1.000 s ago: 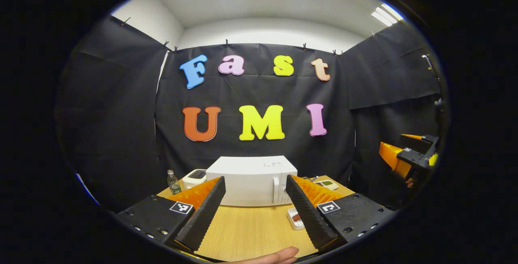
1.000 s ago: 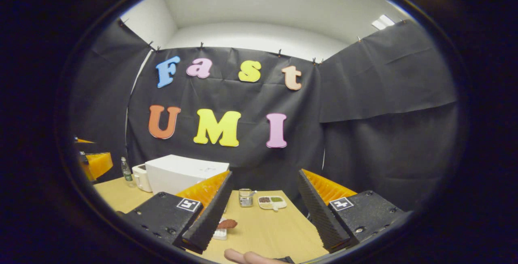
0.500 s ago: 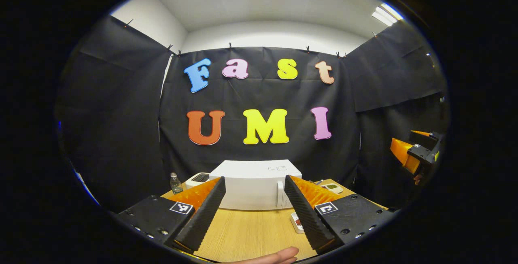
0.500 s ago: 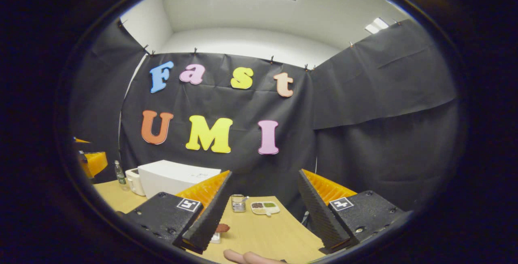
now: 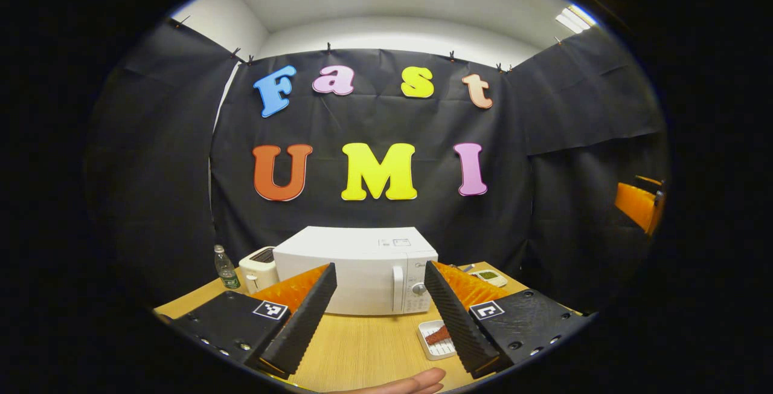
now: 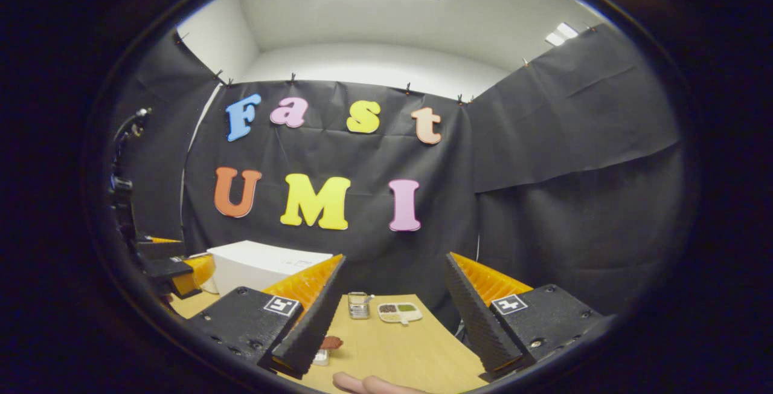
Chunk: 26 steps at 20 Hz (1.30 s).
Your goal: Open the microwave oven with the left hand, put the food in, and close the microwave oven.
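The white microwave (image 5: 356, 270) sits at the back of the wooden worktop (image 5: 362, 352), and its door is shut. Its handle (image 5: 397, 288) is a tall bar beside the buttons. The food (image 5: 438, 335) is a reddish-brown piece in a small white tray (image 5: 430, 345), on the worktop just in front of the microwave's button side. The left claw (image 5: 377, 321) hangs above the worktop with its fingers wide apart and holds nothing. The right claw (image 6: 392, 321) is off to the side, also wide apart and empty.

I think this is the very first step: reaching for the door. Next, the left claw needs to go forward to the handle, close on it, and pull the door open.
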Tool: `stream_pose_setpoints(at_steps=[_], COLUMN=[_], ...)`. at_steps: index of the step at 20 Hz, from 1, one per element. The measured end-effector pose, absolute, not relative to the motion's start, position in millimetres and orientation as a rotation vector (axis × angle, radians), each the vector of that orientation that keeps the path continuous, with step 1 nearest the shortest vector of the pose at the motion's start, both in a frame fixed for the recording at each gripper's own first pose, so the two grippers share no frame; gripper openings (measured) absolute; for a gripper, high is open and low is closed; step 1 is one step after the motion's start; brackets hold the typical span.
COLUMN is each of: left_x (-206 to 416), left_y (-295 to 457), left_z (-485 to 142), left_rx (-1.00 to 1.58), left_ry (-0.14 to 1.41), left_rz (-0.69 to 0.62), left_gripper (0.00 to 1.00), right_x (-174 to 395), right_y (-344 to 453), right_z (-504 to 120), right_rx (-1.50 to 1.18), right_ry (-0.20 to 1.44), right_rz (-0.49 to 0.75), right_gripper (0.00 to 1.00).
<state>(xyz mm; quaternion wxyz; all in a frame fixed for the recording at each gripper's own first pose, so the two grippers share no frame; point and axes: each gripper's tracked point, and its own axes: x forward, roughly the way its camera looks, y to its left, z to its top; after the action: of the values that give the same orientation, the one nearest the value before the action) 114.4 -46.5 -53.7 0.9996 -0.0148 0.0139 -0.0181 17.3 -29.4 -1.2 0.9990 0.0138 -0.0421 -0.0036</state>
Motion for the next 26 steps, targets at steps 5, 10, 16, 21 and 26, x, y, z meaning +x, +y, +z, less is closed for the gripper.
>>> stream_pose_setpoints(at_steps=[5,10,16,21,26], left_x=[202.5,277.8,319.3,334.5,334.0], left_y=[-52.8,-61.6,-81.6,-89.9,-88.2], left_z=[-118.7,-175.7,-211.8,-232.2,-242.1], left_rx=[-0.067,-0.088,-0.123,-0.071,-0.079], left_ry=[0.102,0.140,0.137,0.187,0.216], left_rz=[-0.025,-0.059,-0.096,-0.102,-0.094], left_gripper=[0.93,0.93,0.93,0.88,0.57], right_x=[33.9,52.1,72.6,84.4,89.5], right_y=[-34.4,-45.7,-46.7,-58.6,-58.3], right_z=[-8.6,-14.1,-39.4,-62.0,-78.6], right_rx=[0.056,0.028,0.078,0.084,0.092], right_ry=[-0.089,-0.103,-0.051,0.002,0.036], right_rz=[0.018,0.007,0.030,0.004,0.012], right_gripper=[1.00,1.00,1.00,0.91,0.91])
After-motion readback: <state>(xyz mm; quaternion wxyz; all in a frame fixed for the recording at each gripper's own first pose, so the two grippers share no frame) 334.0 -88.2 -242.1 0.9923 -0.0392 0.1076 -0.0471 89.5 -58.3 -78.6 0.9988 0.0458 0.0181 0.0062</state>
